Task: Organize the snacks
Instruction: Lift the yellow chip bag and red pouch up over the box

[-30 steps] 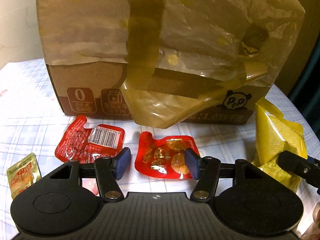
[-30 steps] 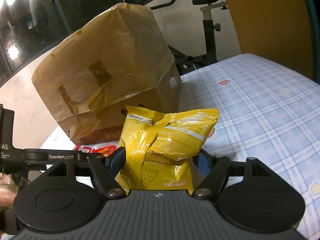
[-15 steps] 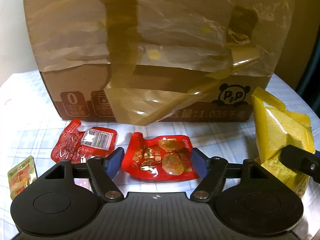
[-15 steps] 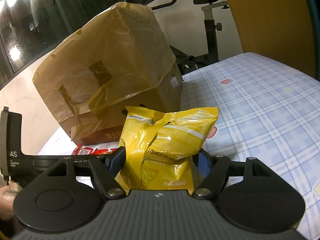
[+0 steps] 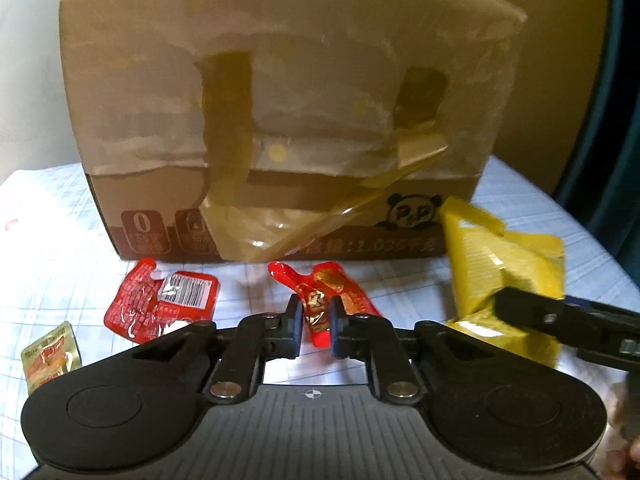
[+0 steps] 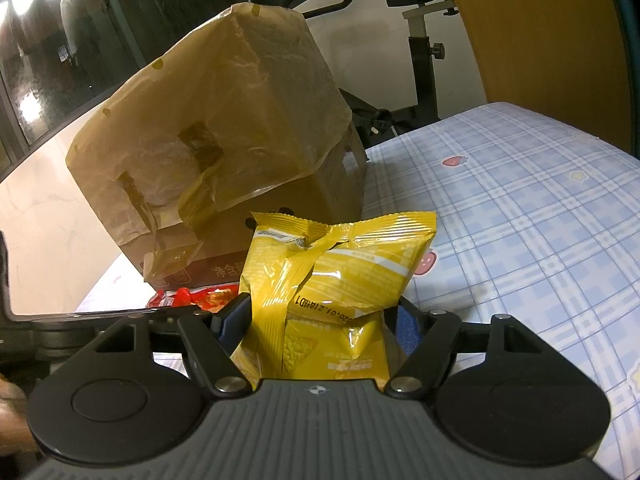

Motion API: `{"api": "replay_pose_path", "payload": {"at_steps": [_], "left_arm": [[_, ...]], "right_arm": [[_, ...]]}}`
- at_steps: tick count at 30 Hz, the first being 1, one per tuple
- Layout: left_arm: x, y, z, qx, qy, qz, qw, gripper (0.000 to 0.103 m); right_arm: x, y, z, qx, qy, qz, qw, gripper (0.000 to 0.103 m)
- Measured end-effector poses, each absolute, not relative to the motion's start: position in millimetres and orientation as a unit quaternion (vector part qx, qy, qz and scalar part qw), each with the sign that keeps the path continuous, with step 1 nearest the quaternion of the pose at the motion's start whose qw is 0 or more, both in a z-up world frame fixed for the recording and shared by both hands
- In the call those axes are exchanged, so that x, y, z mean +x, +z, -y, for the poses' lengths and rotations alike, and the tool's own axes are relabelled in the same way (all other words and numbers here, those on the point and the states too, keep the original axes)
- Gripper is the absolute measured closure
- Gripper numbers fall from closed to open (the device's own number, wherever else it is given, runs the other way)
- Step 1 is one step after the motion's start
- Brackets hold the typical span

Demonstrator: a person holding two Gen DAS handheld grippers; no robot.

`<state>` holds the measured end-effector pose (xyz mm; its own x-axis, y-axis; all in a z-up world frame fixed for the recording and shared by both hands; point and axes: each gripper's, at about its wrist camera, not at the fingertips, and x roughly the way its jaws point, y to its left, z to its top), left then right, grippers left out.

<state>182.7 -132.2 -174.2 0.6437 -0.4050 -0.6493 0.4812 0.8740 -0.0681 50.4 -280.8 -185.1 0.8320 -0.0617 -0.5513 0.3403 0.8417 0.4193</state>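
Left gripper [image 5: 316, 326] newly closed, pinching red packet [image 5: 320, 300]

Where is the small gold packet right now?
In the left wrist view the gold packet lies at the far left on the checked cloth, left of the barcode red pouch and apart from it.

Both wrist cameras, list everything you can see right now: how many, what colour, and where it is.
cardboard box: one, brown, under a crinkled plastic cover, at the back of the cloth.
checked cloth: one, pale blue and white, under everything.
red snack pouch: one, pinched in the left gripper.
second red pouch: one, barcode up, flat before the box.
gold sachet: one, far left on the cloth.
yellow chip bag: one, in the right gripper.
exercise bike: one, black and white, behind the box.
left gripper: shut on the pouch.
right gripper: shut on the bag.
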Motion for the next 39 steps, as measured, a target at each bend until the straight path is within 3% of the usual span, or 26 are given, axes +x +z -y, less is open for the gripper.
{"api": "replay_pose_path", "payload": {"at_steps": [3,24,39], "left_arm": [[176.6,-160.4,112.8,0.048,-0.257,-0.329,0.907,0.100],[140.7,-120.6,31.2,-0.012,-0.222,-0.296,0.929,0.100],[147.5,-8.0,-6.8,-0.046,-0.213,-0.152,0.964,0.100]], "right_arm": [[50.6,-184.3,280.6,0.259,-0.109,-0.271,0.921,0.029],[33.9,-157.1,262.6,0.225,-0.097,-0.261,0.934,0.030],[60.9,-47.8,250.6,0.144,-0.041,-0.150,0.977,0.030]]}}
